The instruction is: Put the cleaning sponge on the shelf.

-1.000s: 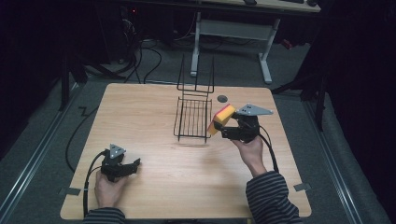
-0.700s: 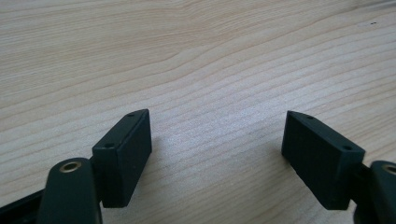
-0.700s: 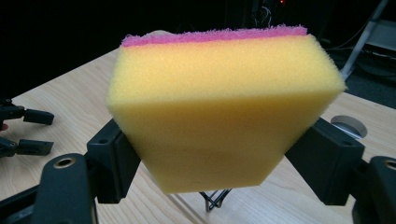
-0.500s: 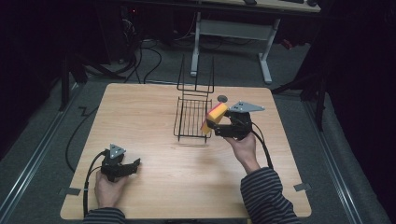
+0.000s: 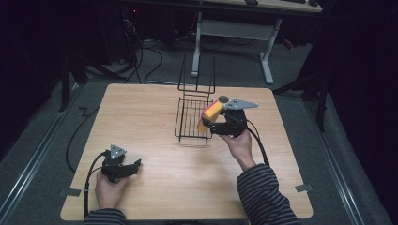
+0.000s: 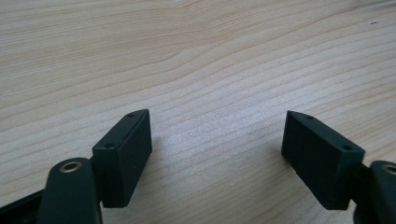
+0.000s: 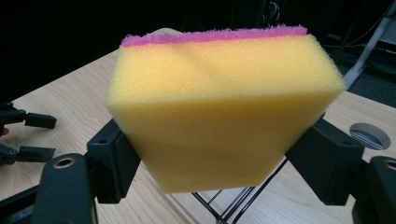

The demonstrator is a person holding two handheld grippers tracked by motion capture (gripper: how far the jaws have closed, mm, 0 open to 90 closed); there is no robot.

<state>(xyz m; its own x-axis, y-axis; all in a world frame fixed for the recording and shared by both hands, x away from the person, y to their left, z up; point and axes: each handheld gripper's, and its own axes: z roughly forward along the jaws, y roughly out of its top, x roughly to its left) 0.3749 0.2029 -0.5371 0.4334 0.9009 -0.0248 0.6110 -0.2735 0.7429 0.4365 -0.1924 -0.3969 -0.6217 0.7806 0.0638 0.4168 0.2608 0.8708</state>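
Note:
A yellow sponge point(image 5: 210, 116) with a pink scouring layer is clamped in my right gripper point(image 5: 217, 123), which is shut on it above the right edge of a black wire rack point(image 5: 192, 117). In the right gripper view the sponge point(image 7: 219, 107) sits squeezed between both jaws, with rack wires point(image 7: 233, 205) showing below it. My left gripper point(image 5: 129, 168) rests low at the table's front left, held in a hand. Its jaws stand wide apart in the left gripper view, over bare wood point(image 6: 215, 88), with nothing between them.
The wooden table point(image 5: 141, 117) has a round grey cable grommet point(image 5: 223, 99) just behind the right gripper. The rack's tall back point(image 5: 197, 75) rises at the table's far middle. A desk frame point(image 5: 234, 28) and cables lie on the floor beyond.
My right gripper has carried the sponge leftward, from beside the rack to over its right edge. The left gripper has stayed put.

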